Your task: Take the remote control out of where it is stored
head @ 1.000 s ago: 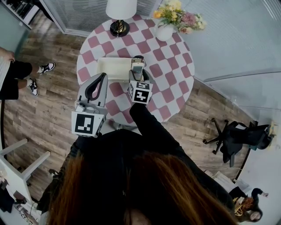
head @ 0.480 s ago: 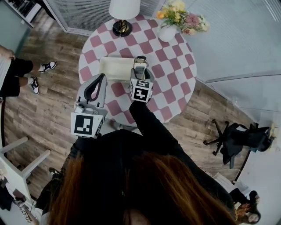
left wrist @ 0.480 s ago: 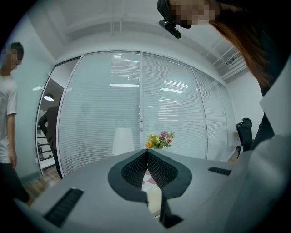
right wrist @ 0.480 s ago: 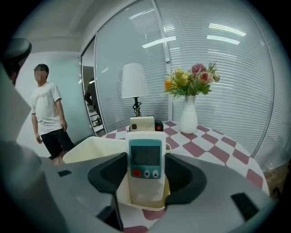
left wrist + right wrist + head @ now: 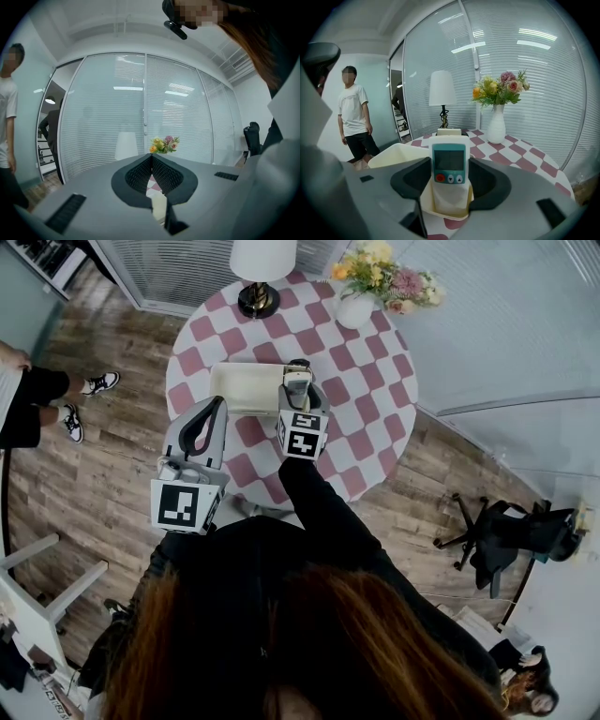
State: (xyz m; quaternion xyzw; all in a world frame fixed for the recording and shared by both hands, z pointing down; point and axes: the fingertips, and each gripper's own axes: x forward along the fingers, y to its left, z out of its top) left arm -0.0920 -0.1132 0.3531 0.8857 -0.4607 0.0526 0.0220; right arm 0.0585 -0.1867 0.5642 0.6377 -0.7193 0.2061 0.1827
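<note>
With the right claw (image 5: pixel 449 177) clamped on the remote control (image 5: pixel 449 161), upright in the cream holder (image 5: pixel 449 200), I would draw it straight up out of the holder, the shut, empty left claw (image 5: pixel 151 164) pinning the holder's rim if it lifts.

Black long-sleeved top (image 5: pixel 314 507), reddish-brown hair (image 5: pixel 309 643); left gripper (image 5: pixel 221 402) light grey shell, dark ribbed jaw pads, black-and-white left marker cube (image 5: pixel 181 505); right gripper (image 5: pixel 297 371) same grey, right marker cube (image 5: pixel 302 437)
</note>
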